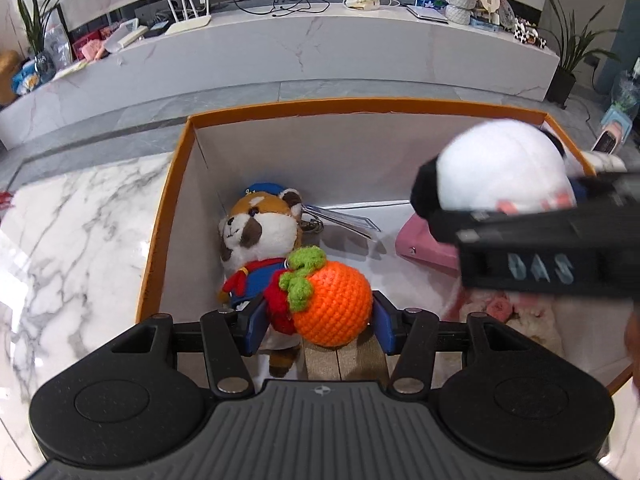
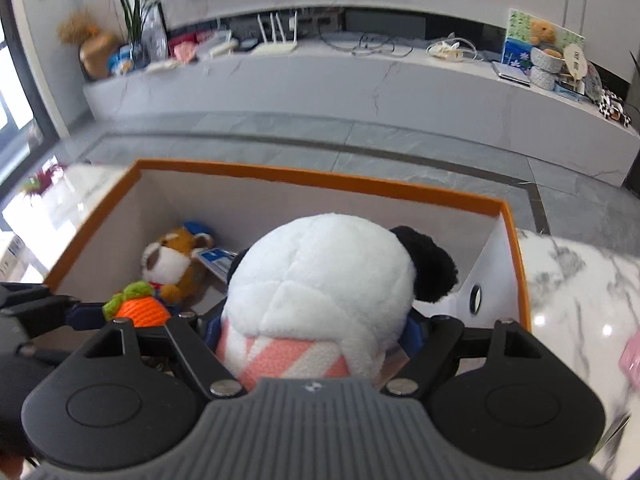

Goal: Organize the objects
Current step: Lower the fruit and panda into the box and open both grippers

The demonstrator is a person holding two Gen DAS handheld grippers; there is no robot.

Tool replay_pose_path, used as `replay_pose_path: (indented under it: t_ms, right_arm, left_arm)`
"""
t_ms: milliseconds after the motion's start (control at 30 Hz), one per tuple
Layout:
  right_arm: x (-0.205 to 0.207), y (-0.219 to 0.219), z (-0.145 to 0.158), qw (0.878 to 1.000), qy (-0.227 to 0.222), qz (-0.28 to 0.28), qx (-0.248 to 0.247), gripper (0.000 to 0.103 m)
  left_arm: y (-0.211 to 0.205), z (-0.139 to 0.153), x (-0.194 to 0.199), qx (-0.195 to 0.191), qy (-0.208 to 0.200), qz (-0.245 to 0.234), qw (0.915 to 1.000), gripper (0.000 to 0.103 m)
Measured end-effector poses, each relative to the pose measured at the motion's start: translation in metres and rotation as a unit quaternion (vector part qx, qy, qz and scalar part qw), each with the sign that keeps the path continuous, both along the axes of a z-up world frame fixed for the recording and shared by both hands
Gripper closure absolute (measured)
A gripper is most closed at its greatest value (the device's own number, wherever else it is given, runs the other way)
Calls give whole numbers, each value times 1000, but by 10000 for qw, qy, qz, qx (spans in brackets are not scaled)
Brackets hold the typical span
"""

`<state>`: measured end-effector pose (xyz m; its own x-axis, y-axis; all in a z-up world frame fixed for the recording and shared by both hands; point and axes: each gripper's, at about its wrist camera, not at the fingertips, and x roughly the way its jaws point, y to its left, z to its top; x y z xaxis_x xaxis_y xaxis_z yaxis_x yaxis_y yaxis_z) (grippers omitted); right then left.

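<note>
An orange-rimmed cardboard box [image 1: 168, 216] with white inner walls stands on the marble table; it also shows in the right wrist view [image 2: 320, 180]. My left gripper [image 1: 320, 320] is shut on a crocheted orange fruit [image 1: 332, 304] with a green stem, held inside the box; the fruit also shows in the right wrist view [image 2: 140, 312]. My right gripper [image 2: 316, 332] is shut on a white panda plush [image 2: 320, 280] with black ears, held over the box; the plush also shows in the left wrist view [image 1: 500, 164]. A red panda plush [image 1: 256, 232] lies on the box floor.
A pink object [image 1: 424, 244] and other soft toys [image 1: 504, 308] lie in the box's right part. The marble table [image 1: 72, 240] extends left of the box. A long marble TV bench [image 1: 280, 52] with routers and cables stands beyond the grey floor.
</note>
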<state>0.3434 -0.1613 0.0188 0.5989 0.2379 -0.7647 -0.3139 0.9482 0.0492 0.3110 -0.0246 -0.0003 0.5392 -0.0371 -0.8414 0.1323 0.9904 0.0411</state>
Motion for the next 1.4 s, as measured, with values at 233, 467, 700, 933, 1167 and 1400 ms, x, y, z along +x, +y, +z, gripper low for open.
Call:
replay_pose_path:
  t_ms: [233, 467, 700, 933, 1167, 1400]
  right_arm:
    - [32, 6, -18, 9987, 485, 132, 39, 23]
    - [40, 18, -24, 9978, 571, 242, -235, 23]
    - [40, 25, -24, 9967, 587, 333, -441, 22]
    - [38, 27, -23, 9967, 541, 391, -453, 14]
    - [33, 26, -18, 9983, 325, 348, -339, 10]
    - [24, 24, -5, 9993, 61, 289, -210, 6]
  left_arm:
    - [-4, -6, 2, 38, 58, -44, 10000, 42]
    - [0, -6, 3, -103, 176, -35, 9998, 42]
    - [-2, -7, 2, -132, 214, -25, 9997, 41]
    - [1, -5, 2, -313, 317, 62, 9990, 40]
    - [5, 1, 4, -476, 258, 162, 9984, 40]
    - [8, 7, -1, -689, 98, 193, 9974, 32]
